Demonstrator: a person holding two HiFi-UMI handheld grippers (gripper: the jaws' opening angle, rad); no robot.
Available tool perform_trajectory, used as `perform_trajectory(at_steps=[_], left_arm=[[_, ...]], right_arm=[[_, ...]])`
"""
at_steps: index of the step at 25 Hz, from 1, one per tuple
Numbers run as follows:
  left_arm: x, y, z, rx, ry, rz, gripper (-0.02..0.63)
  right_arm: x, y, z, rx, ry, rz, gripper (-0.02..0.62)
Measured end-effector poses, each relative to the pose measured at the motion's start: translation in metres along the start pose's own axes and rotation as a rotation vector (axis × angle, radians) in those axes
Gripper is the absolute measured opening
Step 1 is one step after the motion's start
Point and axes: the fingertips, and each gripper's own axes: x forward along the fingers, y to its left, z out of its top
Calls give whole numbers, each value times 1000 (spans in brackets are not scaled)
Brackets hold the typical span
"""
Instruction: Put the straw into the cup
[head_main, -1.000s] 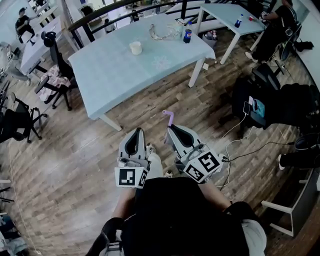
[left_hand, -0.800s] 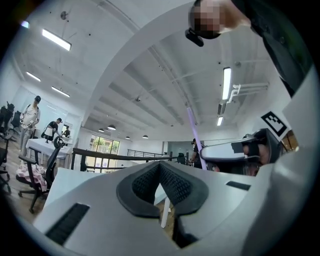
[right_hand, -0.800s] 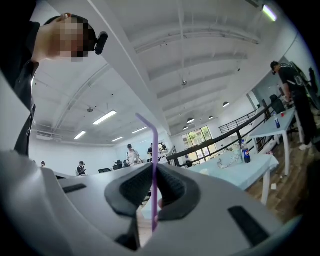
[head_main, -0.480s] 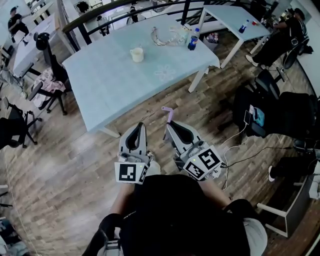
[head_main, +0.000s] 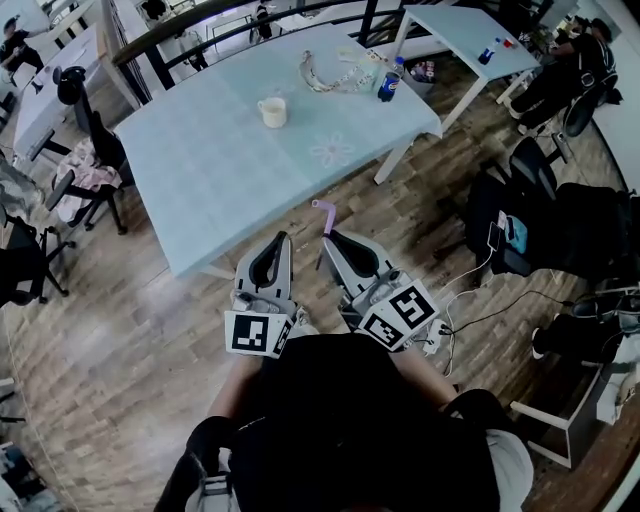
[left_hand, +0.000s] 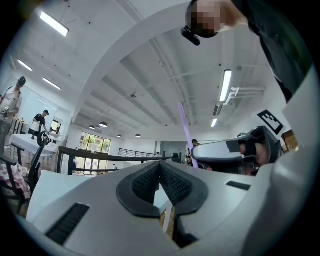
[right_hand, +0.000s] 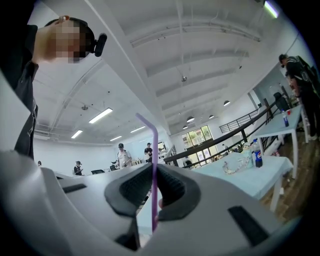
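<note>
A white cup (head_main: 272, 111) stands on the pale blue table (head_main: 215, 175), toward its far side. My right gripper (head_main: 329, 240) is shut on a purple bent straw (head_main: 324, 214), held upright just short of the table's near edge. In the right gripper view the straw (right_hand: 153, 150) runs up between the pads of the right gripper (right_hand: 153, 175). Beside it, my left gripper (head_main: 279, 243) is shut with nothing in it, its pads touching in the left gripper view (left_hand: 160, 167). The straw (left_hand: 183, 130) also shows there, to the right.
A cola bottle (head_main: 387, 81) and a clear plastic wrapper (head_main: 330, 72) lie at the table's far end. Chairs (head_main: 85, 175) stand to the left. A second table (head_main: 455, 28), a seated person (head_main: 565, 60), black bags (head_main: 560, 225) and floor cables (head_main: 475, 300) are to the right.
Both grippers have moved forward toward the table with the straw still held. The table's near edge now lies just ahead of the fingertips.
</note>
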Motion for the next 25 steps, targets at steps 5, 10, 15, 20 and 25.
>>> perform_trajectory(at_steps=[5,10,15,20,25], left_arm=[[9,14,1,-7,3,2,13],[18,24,0,0,20,26,12],[32,40,-6,5,40,77,14],[62,57,-8,6,50,139,14],[108,69,-9,2,41,182,13]], right_arm=[[19,-2,3,-1,10,16,35],[35,-11,3,10,33,47,35],[51,-33,6,31,43,73,35],[73,-74,10,56,72,91,35],[99,-116,25,50,85,130,35]])
